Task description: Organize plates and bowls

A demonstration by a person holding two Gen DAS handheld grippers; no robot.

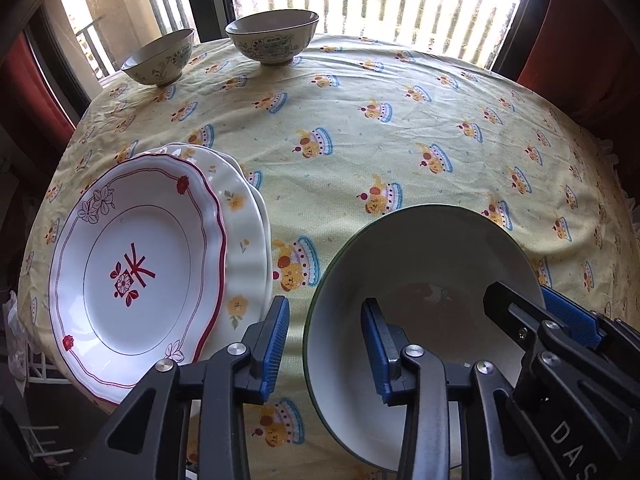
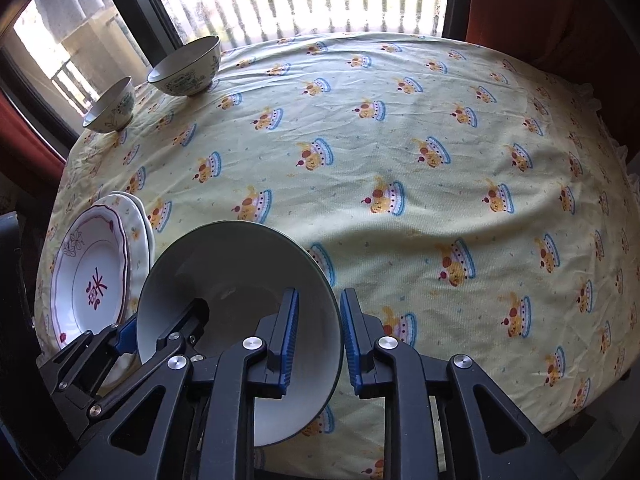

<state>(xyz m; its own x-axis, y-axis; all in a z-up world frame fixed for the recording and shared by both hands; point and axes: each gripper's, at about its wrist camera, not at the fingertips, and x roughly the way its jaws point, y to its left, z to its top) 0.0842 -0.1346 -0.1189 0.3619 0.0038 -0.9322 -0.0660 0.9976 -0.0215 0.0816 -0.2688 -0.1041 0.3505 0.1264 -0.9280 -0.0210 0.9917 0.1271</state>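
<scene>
The big white bowl [image 1: 420, 280], thinly green-rimmed, sits between both grippers; left gripper [image 1: 326, 344] and right gripper [image 2: 318, 340] straddle its rim, fingers narrowly parted, not pressing.

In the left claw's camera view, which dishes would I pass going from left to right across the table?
Red-patterned plate on top of a stack → small far bowl → second far bowl → big green-rimmed bowl nearest the camera.

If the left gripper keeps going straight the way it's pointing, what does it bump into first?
Probably the big bowl's left rim: the left gripper straddles it, jaws open, neither pad touching. The tablecloth lies underneath, though depth is hard to judge.
</scene>
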